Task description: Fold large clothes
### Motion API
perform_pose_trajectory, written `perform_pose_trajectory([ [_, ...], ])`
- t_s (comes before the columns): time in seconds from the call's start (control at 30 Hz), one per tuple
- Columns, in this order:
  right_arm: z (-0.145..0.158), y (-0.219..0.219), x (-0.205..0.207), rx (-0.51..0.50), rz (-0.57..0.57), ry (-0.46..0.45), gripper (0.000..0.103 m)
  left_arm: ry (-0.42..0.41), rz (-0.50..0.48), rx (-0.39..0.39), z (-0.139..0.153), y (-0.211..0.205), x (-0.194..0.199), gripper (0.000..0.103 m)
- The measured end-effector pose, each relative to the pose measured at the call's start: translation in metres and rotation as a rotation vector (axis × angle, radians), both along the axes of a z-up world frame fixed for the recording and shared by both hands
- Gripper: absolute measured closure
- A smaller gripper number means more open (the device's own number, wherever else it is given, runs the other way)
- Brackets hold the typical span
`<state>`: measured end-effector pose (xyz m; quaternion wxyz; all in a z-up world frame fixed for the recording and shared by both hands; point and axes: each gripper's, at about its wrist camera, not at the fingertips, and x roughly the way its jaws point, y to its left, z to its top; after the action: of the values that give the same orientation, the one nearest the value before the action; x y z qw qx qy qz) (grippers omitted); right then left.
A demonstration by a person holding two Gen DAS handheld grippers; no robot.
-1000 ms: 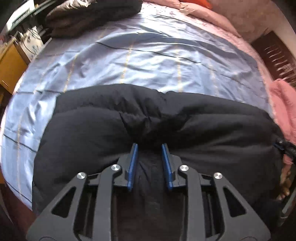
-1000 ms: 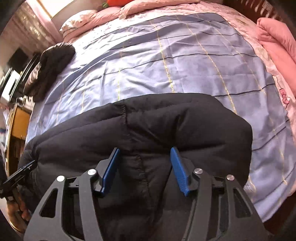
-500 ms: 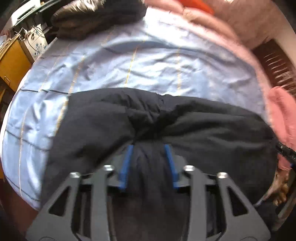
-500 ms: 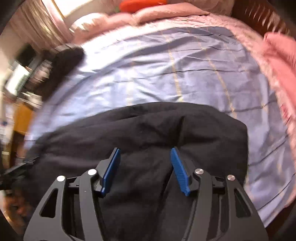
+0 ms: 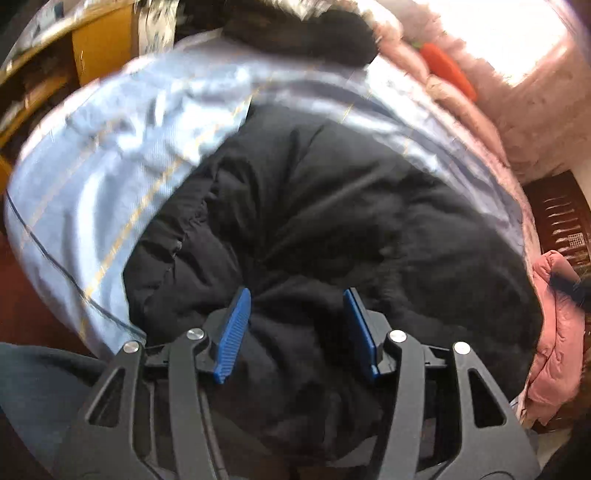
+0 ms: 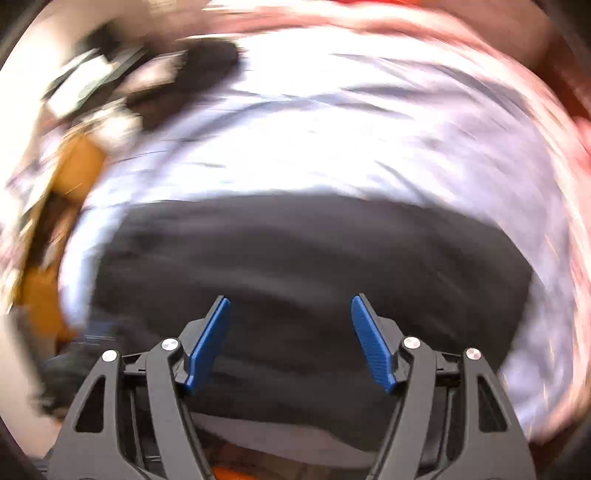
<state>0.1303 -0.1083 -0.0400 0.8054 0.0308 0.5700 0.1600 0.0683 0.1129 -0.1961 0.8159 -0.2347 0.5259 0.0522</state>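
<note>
jacket point(image 5: 332, 221) on sheet point(image 5: 110, 155), near its front edge | second garment point(image 5: 314, 33) on sheet's far end, behind jacket | pillow point(image 5: 448, 70) at far right | cabinet point(image 5: 99, 48) left of bed | quilt point(image 5: 557, 332) right of jacket

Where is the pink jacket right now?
In the left wrist view, the pink jacket lies at the far right edge of the bed, right beside the black coat.

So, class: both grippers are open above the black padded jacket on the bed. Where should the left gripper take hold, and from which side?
Grip the bunched ridge of the black jacket that sits between the open left gripper pads, coming straight down from the near edge. The fabric puckers there into a fold that looks thin enough to pinch; the puffy panels further out look too bulky.
</note>
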Motion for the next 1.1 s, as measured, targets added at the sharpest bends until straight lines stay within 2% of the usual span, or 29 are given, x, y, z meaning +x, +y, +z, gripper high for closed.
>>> perform_pose_trajectory([
  [0.03,0.004,0.032,0.009,0.019,0.079,0.002,0.033,0.021,0.012,-0.024,-0.009,0.003,0.001,0.050],
  [0.1,0.000,0.115,0.030,0.010,0.252,0.012,0.034,0.041,0.014,-0.019,-0.017,0.005,0.005,0.050],
  [0.13,-0.006,0.145,0.036,-0.005,0.314,0.026,0.042,0.038,0.010,-0.003,-0.018,0.003,0.006,0.050],
  [0.17,-0.016,0.181,0.044,-0.005,0.381,0.061,0.062,0.029,0.004,0.025,-0.018,0.000,0.007,0.050],
  [0.2,-0.035,0.221,0.055,-0.002,0.434,0.141,0.070,0.024,0.000,0.046,-0.018,-0.003,0.008,0.049],
  [0.23,-0.048,0.241,0.061,-0.018,0.448,0.189,0.079,0.020,-0.006,0.071,-0.019,-0.006,0.009,0.049],
  [0.3,-0.081,0.282,0.074,-0.109,0.477,0.253,0.079,0.026,-0.010,0.090,-0.023,-0.009,0.011,0.049],
  [0.33,-0.104,0.298,0.081,-0.205,0.478,0.272,0.082,0.030,-0.013,0.109,-0.026,-0.012,0.013,0.049],
  [0.37,-0.122,0.305,0.089,-0.252,0.459,0.287,0.082,0.032,-0.012,0.119,-0.029,-0.012,0.014,0.049],
  [0.47,-0.153,0.303,0.105,-0.259,0.413,0.327,0.086,0.039,-0.025,0.135,-0.039,-0.013,0.025,0.049],
  [0.6,-0.172,0.293,0.124,-0.225,0.363,0.340,0.092,0.072,-0.047,0.130,-0.055,-0.015,0.040,0.050],
  [0.7,-0.155,0.290,0.124,-0.207,0.390,0.331,0.092,0.063,-0.036,0.083,-0.050,-0.010,0.040,0.051],
  [0.8,-0.109,0.268,0.109,-0.149,0.406,0.273,0.074,0.042,-0.034,0.070,-0.046,-0.009,0.036,0.051],
  [0.83,-0.091,0.256,0.097,-0.184,0.427,0.231,0.063,0.045,-0.033,0.068,-0.047,-0.009,0.036,0.051],
  [0.87,-0.086,0.249,0.091,-0.218,0.427,0.211,0.061,0.051,-0.033,0.067,-0.049,-0.011,0.038,0.051],
  [0.93,-0.095,0.239,0.086,-0.272,0.418,0.203,0.061,0.059,-0.047,0.102,-0.049,-0.018,0.041,0.051],
  [1.03,-0.155,0.224,0.089,-0.295,0.371,0.231,0.059,0.065,-0.071,0.147,-0.051,-0.029,0.045,0.051],
  [1.1,-0.151,0.219,0.090,-0.259,0.382,0.207,0.060,0.040,-0.067,0.148,-0.044,-0.030,0.043,0.052],
])
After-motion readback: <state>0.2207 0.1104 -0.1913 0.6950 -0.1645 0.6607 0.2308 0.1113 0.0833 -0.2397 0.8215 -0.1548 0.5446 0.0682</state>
